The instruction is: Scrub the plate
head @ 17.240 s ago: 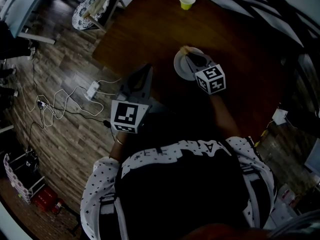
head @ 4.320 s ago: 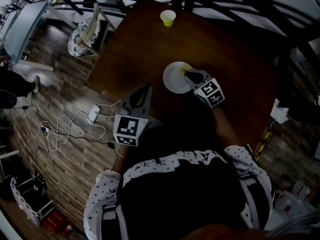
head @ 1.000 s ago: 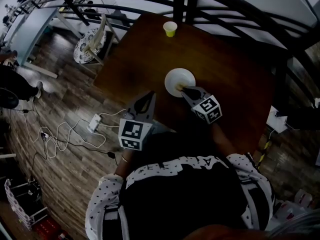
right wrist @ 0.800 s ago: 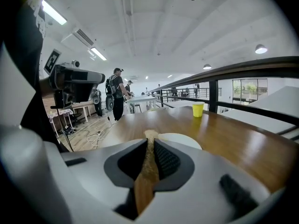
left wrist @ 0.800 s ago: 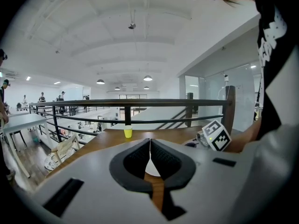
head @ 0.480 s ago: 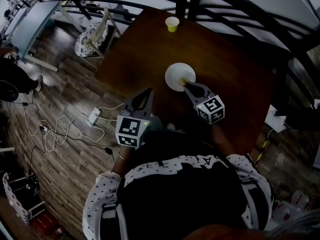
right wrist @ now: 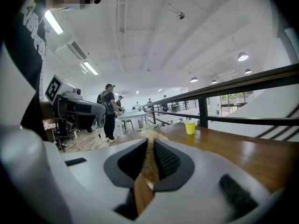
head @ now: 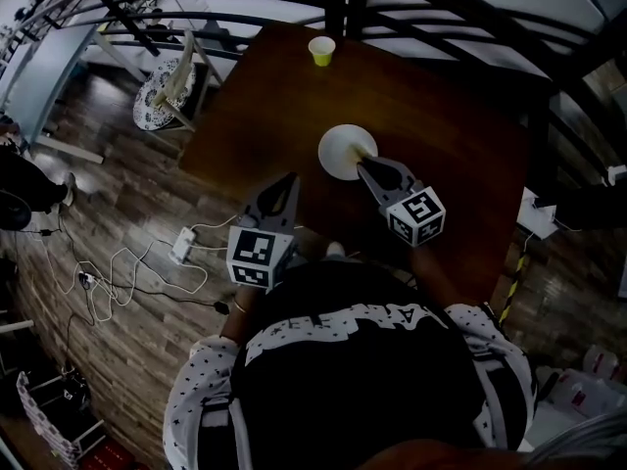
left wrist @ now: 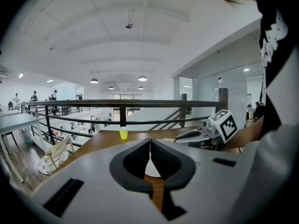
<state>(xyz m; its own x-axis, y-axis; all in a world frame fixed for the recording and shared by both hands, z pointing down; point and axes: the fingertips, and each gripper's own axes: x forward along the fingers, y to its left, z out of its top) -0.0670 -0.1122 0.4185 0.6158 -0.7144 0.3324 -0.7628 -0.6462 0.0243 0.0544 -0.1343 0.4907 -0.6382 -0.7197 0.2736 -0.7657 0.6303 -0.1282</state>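
- Chair (head: 162,91): on wood floor, well left of plate (head: 343,145) and farther from the person, off the table.
- Power strip w/ cables (head: 182,247): on floor, left of plate, nearer the person.
- Left gripper (head: 288,178) (left wrist: 150,143): just left of plate on its near side, by table's near edge, apart from plate. Jaws pressed together, tips touching, nothing btwn them.
- Yellow cup (head: 321,50) (left wrist: 123,133) (right wrist: 189,127): upright on table, well beyond plate, slightly left of it.
- Plate: white, round, flat on dark wood table (head: 446,106), approx. mid-table.
- Right gripper (head: 363,164) (right wrist: 150,146): tips at plate's near-right rim. Jaws pinching a thin tan scrub pad (right wrist: 148,162), which pokes out past the tips. Pad-to-plate contact: can't tell.
- Marker cube (head: 417,215): on right gripper's body, right of plate, nearer the person.
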